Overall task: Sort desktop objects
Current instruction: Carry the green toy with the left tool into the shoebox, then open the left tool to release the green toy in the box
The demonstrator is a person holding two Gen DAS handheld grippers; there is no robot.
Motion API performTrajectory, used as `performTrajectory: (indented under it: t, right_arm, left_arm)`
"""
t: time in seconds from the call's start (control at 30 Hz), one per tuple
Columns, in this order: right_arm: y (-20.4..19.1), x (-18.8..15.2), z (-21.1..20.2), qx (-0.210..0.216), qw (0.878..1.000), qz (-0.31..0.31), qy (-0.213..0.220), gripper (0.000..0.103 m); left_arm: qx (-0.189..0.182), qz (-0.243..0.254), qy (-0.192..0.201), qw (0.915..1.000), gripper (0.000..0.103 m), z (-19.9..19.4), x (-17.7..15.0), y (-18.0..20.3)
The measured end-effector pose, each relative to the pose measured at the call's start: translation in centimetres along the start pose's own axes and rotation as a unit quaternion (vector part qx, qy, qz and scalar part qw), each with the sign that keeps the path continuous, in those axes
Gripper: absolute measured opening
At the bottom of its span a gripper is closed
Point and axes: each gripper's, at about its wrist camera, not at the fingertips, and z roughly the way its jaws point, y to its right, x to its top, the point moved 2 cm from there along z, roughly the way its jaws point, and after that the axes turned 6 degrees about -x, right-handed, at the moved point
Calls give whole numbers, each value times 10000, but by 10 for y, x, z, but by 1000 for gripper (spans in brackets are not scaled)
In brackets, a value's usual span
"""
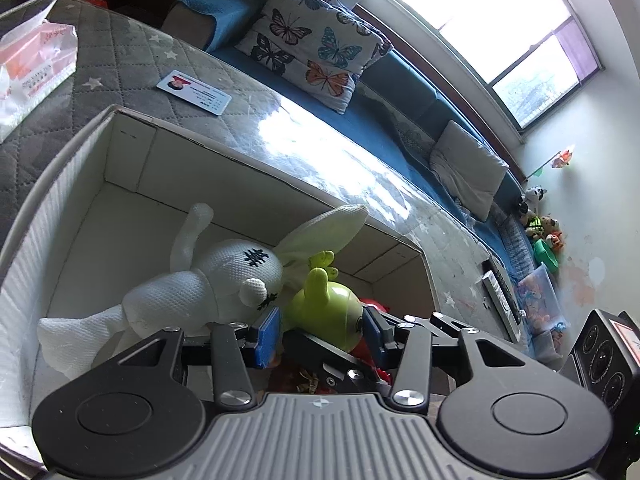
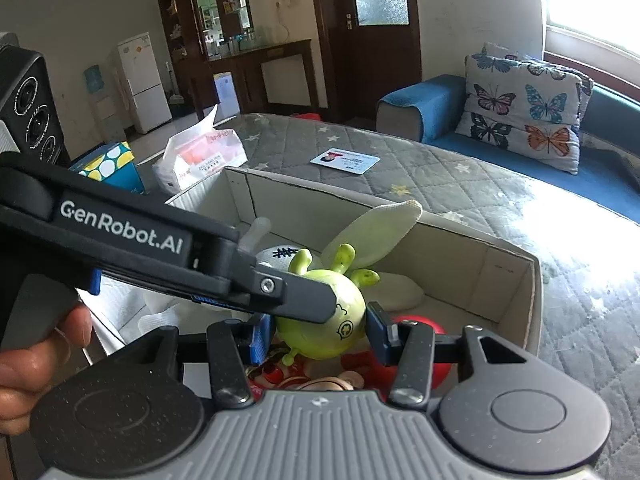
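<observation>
A white open box (image 1: 132,148) (image 2: 516,276) stands on the grey quilted table. In it lie a white knitted rabbit (image 1: 200,288), a lime-green round toy (image 1: 326,308) (image 2: 324,320) and red toys (image 2: 416,328). My left gripper (image 1: 322,332) is open over the box, its blue pads either side of the green toy; whether they touch it is unclear. My right gripper (image 2: 320,332) is also open around the green toy, with the left gripper's body (image 2: 160,256) crossing in front. An ID card (image 1: 194,92) (image 2: 345,160) lies on the table beyond the box.
A tissue pack (image 1: 28,76) (image 2: 200,156) lies past the box's far end, with a teal dotted box (image 2: 108,168) beside it. A blue sofa with a butterfly pillow (image 1: 316,40) (image 2: 524,108) runs along the table. A remote (image 1: 500,300) lies at the table's end.
</observation>
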Motion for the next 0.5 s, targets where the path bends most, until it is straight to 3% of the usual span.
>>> performTrajectory:
  t: [0.5]
  right_arm:
    - [-4, 0, -13, -96, 9998, -188, 69, 51]
  left_arm:
    - [69, -43, 154, 9998, 48, -16, -2, 3]
